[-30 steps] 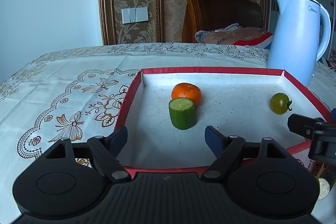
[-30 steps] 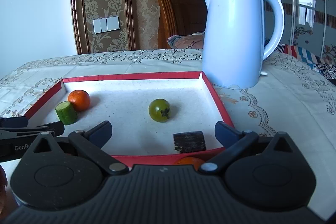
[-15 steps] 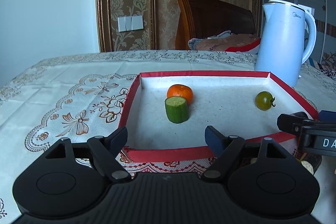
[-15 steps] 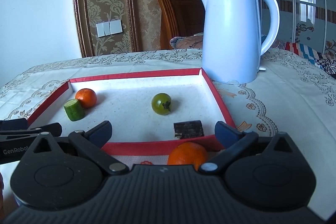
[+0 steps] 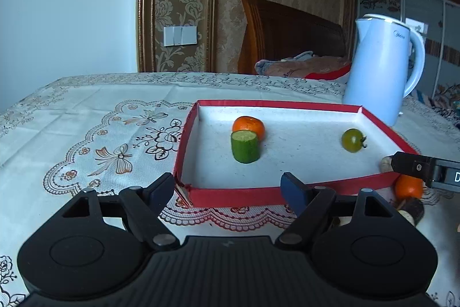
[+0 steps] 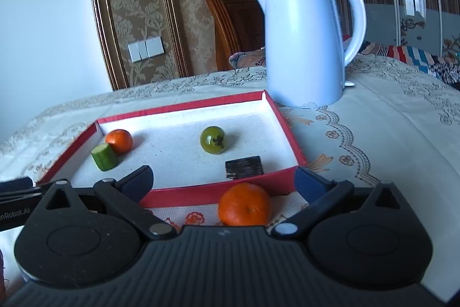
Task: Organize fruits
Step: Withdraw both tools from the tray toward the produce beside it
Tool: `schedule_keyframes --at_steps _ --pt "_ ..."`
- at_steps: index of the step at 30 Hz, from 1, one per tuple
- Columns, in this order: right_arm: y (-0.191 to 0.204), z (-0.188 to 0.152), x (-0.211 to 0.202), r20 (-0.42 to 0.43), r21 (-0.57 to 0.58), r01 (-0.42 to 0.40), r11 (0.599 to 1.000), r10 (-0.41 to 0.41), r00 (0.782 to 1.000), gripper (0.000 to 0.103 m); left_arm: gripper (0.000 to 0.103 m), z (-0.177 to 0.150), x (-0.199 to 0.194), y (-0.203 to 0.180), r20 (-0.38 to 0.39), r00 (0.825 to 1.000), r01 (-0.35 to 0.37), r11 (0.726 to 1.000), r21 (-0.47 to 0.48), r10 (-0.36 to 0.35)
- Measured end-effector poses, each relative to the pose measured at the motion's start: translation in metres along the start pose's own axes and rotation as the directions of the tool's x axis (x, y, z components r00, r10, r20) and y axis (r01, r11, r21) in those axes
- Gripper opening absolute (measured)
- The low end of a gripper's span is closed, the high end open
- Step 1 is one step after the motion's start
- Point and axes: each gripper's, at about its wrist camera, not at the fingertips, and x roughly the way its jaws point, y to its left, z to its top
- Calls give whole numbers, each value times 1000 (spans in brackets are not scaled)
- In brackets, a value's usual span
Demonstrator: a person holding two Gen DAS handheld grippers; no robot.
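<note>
A red-rimmed white tray (image 5: 235,196) (image 6: 201,193) lies on the tablecloth. In it are a tangerine (image 5: 249,126) (image 6: 118,140), a cut cucumber piece (image 5: 245,146) (image 6: 104,156), a green tomato (image 5: 352,140) (image 6: 213,139) and a dark block (image 6: 244,167). A second tangerine (image 6: 244,205) (image 5: 408,187) lies on the cloth just in front of the tray. My right gripper (image 6: 224,181) is open, with that tangerine between its fingers, apart from them. My left gripper (image 5: 228,187) is open and empty at the tray's near left corner.
A white electric kettle (image 5: 382,76) (image 6: 307,39) stands on the cloth behind the tray's right corner. A wooden chair (image 5: 287,33) with cloths on it stands beyond the table. Small brown and pale bits (image 5: 409,210) lie under the right gripper.
Both grippers have drawn back and risen from the tray. The second tangerine has come into view between the right gripper's fingers. The right view has tilted.
</note>
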Motion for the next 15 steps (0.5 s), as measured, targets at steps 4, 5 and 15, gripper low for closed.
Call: schedule_keyframes --at_steps 4,5,15 --pt "-11 -2 -12 33 35 1 999 -2 999 103 81 -2 -4 -8 10 998 60 998 27 -60" --pt "-13 -2 -15 43 39 7 999 -9 999 103 81 -3 -4 -11 10 998 69 997 42 -69" --pt "-42 -8 -32 90 130 92 987 -104 991 103 81 -5 -15 -33 56 987 147 985 91 -153"
